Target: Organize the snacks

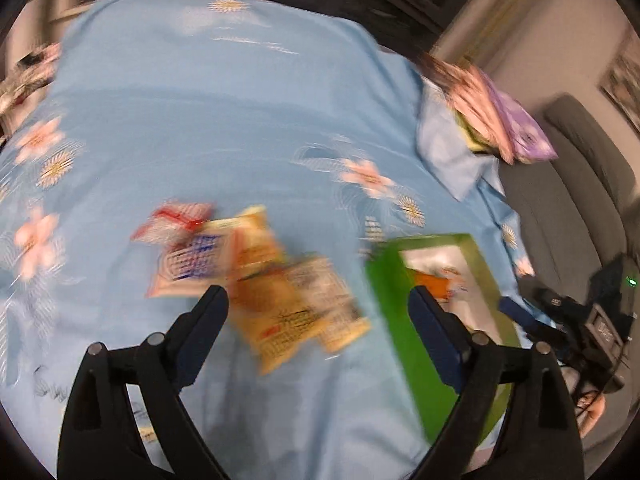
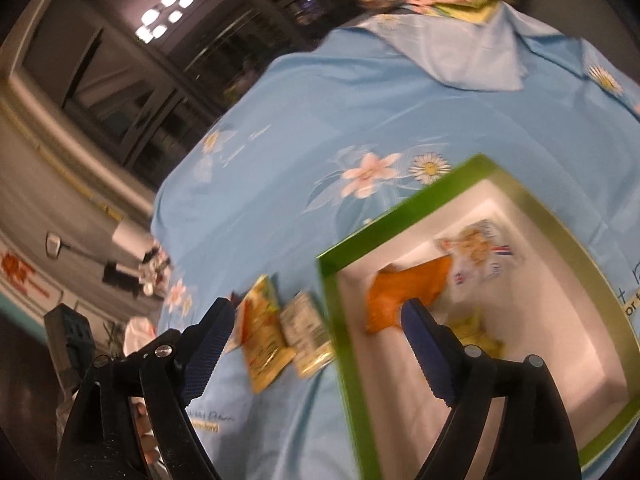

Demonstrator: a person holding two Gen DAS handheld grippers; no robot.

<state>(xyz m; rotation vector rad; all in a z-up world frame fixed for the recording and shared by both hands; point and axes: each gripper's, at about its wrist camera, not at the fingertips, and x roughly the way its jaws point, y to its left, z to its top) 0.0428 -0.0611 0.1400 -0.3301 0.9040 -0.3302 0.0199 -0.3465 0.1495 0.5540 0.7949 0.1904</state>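
Observation:
Several snack packets lie on a blue flowered sheet (image 1: 240, 120): a red and white one (image 1: 176, 220), a white one with blue print (image 1: 192, 268), and two yellow-orange ones (image 1: 272, 300). A green box (image 1: 396, 320) with a white inside stands to their right. In the right wrist view the green box (image 2: 332, 320) holds an orange packet (image 2: 404, 292), a white packet (image 2: 480, 256) and a yellow one (image 2: 480, 332). My left gripper (image 1: 318, 300) is open above the yellow-orange packets. My right gripper (image 2: 318, 312) is open over the box's left wall, with two yellow packets (image 2: 280, 336) between its fingers.
A folded pile of pink, purple and yellow cloth (image 1: 492, 116) lies at the sheet's far right corner. A grey sofa (image 1: 580, 184) and black equipment (image 1: 592, 320) stand to the right of the bed. Both views are motion-blurred.

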